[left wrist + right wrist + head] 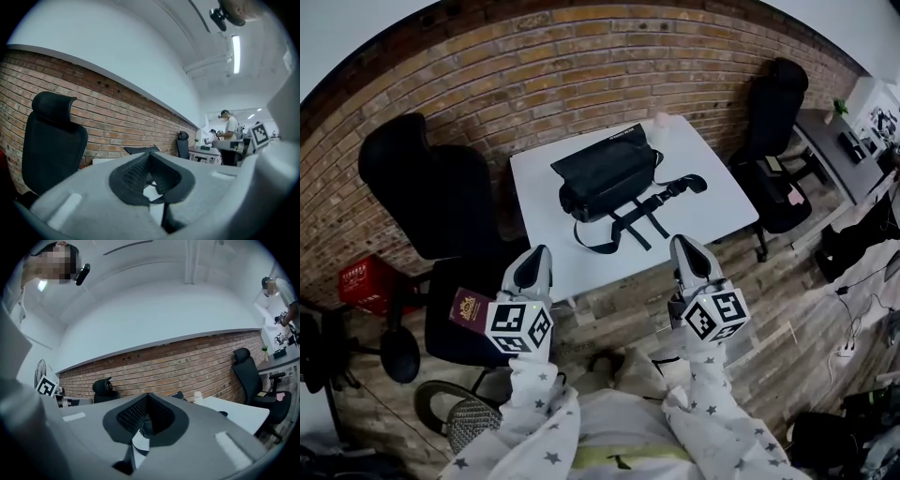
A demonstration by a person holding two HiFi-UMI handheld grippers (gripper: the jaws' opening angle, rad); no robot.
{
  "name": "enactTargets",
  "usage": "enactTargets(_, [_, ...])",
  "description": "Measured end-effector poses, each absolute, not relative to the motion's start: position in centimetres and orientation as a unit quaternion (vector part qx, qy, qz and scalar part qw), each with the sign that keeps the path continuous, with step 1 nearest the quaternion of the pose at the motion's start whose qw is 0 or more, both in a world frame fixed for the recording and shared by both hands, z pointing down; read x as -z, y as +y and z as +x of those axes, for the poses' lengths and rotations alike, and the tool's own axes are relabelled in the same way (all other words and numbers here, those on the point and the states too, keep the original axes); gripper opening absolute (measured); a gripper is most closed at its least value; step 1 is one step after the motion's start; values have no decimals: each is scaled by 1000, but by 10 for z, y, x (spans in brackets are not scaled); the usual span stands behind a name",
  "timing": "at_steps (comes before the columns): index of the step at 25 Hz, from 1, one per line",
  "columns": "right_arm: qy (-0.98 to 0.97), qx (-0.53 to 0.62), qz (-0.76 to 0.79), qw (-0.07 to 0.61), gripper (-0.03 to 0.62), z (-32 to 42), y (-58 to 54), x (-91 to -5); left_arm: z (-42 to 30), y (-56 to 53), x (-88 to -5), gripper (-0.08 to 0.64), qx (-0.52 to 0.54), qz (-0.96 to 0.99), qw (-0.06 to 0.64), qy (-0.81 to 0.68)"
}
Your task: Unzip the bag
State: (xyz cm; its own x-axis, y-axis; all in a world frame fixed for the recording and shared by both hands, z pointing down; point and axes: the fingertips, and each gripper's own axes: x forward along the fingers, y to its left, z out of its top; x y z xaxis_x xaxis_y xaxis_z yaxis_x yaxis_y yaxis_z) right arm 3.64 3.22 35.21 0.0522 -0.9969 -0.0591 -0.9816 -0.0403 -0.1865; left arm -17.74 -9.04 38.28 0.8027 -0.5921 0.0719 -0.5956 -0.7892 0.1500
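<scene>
The bag [605,173] lay on the table [717,183] at twelve o'clock. The left gripper [538,253] at seven and right gripper [684,244] at five were clenched empty; neither touched it.

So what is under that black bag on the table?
Only the white table shows around the black bag, with its strap lying loose in front. The patch directly beneath the bag is covered, so anything there cannot be seen.
</scene>
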Motion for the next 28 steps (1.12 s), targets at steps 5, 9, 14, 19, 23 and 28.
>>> enactTargets(5, [696, 45, -711, 90, 8, 52, 5, -356, -160, -105, -394, 0, -28, 946, 89, -310])
enactTargets(9, [714, 42, -693, 88, 8, 72, -29, -356, -151, -128, -404, 0, -32, 940, 111, -322])
enactTargets(14, [747, 68, -657, 76, 9, 89, -81, -374, -130, -157, -409, -1, -32, 930, 128, -343])
enactTargets(19, [779, 88, -618, 60, 20, 102, -125, -389, -109, -181, -416, 12, -36, 919, 143, -365])
enactTargets(23, [803, 111, -584, 53, 40, 105, -153, -403, -96, -196, -421, 22, -37, 909, 154, -385])
enactTargets(28, [839, 134, -526, 39, 58, 98, -178, -419, -83, -209, -428, 38, -39, 896, 164, -411])
